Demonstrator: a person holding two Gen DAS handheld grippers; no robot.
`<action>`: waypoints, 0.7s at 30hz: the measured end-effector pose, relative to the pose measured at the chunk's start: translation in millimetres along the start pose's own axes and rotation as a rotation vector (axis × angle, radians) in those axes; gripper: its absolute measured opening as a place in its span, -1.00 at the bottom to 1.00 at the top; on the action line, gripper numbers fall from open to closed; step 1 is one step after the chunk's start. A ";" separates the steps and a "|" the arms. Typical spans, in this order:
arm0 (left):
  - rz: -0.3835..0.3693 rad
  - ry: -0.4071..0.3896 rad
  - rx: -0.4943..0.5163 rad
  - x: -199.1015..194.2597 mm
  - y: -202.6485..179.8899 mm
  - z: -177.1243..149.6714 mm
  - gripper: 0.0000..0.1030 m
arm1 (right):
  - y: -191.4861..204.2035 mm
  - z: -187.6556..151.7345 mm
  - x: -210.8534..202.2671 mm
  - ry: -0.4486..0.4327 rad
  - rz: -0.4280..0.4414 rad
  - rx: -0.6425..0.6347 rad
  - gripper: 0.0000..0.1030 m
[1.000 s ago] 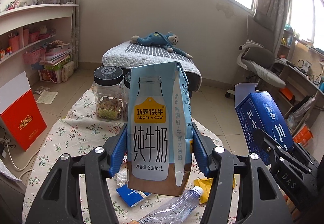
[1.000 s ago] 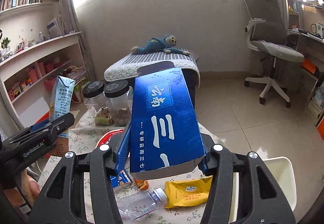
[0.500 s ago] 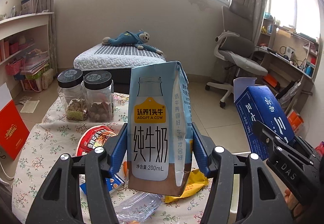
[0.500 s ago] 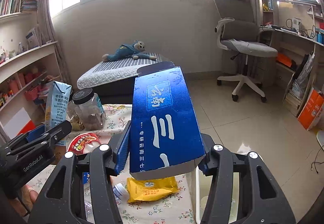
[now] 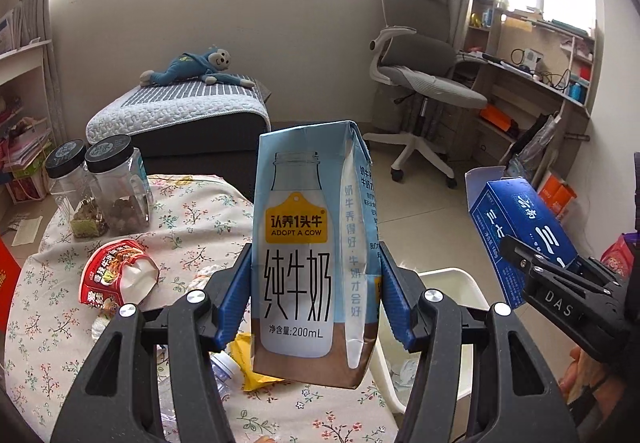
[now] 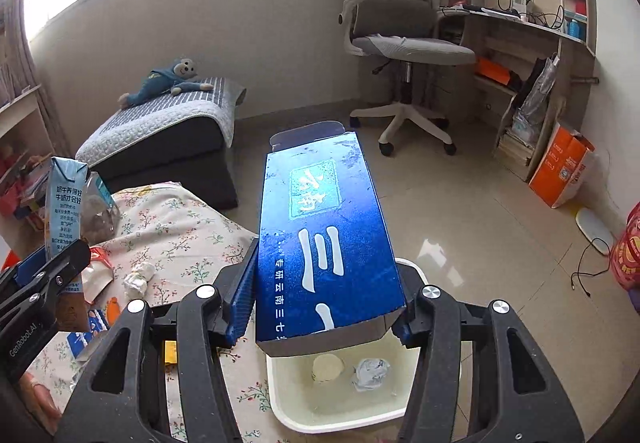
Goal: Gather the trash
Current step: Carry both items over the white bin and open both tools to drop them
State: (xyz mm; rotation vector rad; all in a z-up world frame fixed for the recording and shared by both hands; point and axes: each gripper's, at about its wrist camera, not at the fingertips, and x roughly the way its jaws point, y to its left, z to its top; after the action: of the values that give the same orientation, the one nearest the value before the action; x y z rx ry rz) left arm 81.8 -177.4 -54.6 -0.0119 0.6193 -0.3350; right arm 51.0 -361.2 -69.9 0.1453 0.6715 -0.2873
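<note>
The left hand-held gripper [image 5: 316, 307] squeezes a light blue milk carton [image 5: 310, 243]. The right hand-held gripper [image 6: 324, 307] clamps a dark blue cardboard box [image 6: 326, 243] above the white plastic bin [image 6: 340, 411]. Next, I think, drop both in.

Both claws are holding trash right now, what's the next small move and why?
Probably ease the right claw a little further forward over the white plastic bin, then let go. Its blue cardboard box hangs above the bin's near edge, and the left claw with the pale blue milk carton is still over the table edge.
</note>
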 end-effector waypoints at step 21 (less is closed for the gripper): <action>-0.249 0.202 0.055 74.0 -105.5 -17.4 0.13 | -97.8 -4.9 -7.4 -0.043 -0.214 0.211 0.70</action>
State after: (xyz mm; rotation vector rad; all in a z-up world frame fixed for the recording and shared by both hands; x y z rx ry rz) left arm 96.1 -298.8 -99.1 -0.0027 0.8113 -0.5996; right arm 12.5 -451.5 -73.0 0.2690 0.6137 -0.5665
